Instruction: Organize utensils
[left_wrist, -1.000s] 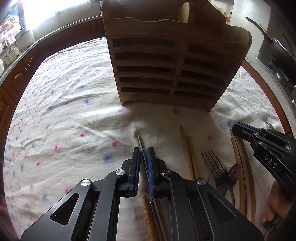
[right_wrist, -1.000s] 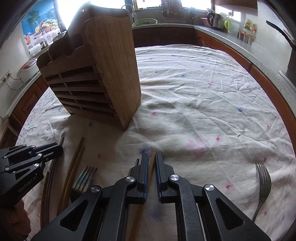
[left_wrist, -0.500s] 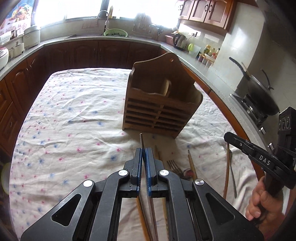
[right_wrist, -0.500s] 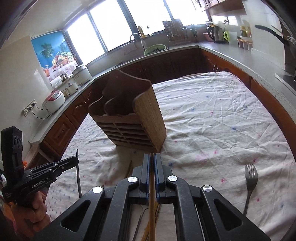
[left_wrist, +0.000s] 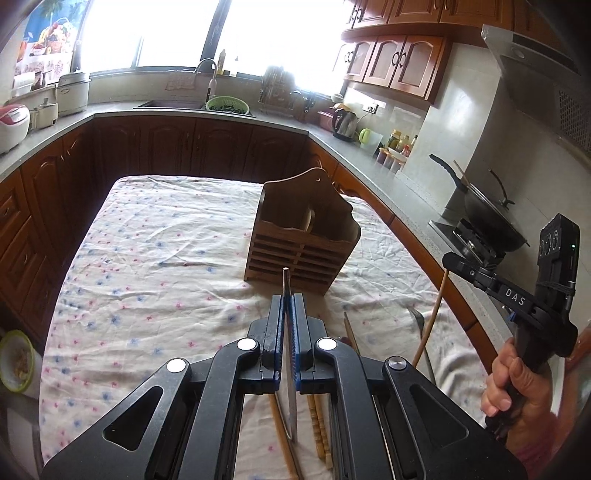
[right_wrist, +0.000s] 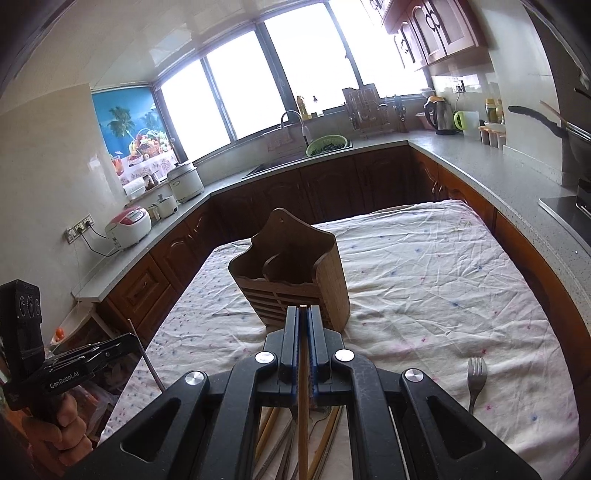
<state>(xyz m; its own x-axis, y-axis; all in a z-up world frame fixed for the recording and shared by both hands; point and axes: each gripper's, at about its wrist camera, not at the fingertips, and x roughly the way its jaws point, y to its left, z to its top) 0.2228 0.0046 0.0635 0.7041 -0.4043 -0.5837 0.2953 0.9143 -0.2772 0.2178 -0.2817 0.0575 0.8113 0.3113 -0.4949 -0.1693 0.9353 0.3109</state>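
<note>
Two grippers up over a cloth-covered table (left_wrist: 155, 236), each clamped on a single chopstick. Left gripper (left_wrist: 287, 299): jaws pinched tight on a metal chopstick (left_wrist: 286, 284), tip poking just past the blue pads, shaft running back under the frame. Same stick seen from the right wrist as a thin grey rod (right_wrist: 146, 354), crossing the left gripper's tips (right_wrist: 127, 341) at the picture's left edge, hand (right_wrist: 62, 424) wrapped round the grip below. Right gripper (right_wrist: 303, 314): jaws squeezed on a wooden chopstick (right_wrist: 303, 369), end flush with the fingertips, rest trailing down toward the lower edge. From the left wrist, that stick (left_wrist: 430, 321) hanging at a slant from the right gripper (left_wrist: 448, 260), with a hand (left_wrist: 517, 387) on its handle.

Ahead of both, a wooden holder (left_wrist: 303, 240) standing upright on the cloth, slatted front, divider inside, tall shaped back. Also plain from the right wrist (right_wrist: 291, 277), both compartments open at the top; contents not clear. Neither stick touching it.

Below the grippers, more chopsticks (left_wrist: 317, 424) lying loose on the cloth, several wooden, some metal, partly hidden by the frames. One fork (right_wrist: 475, 376) lying apart at the right side of the table. Another fork (left_wrist: 419, 321) near the table's right edge in the left view, partly covered.

Around the table, dark cabinets and grey counter (right_wrist: 480, 162); kettle (right_wrist: 437, 114) and wok (left_wrist: 491, 218) on it.
</note>
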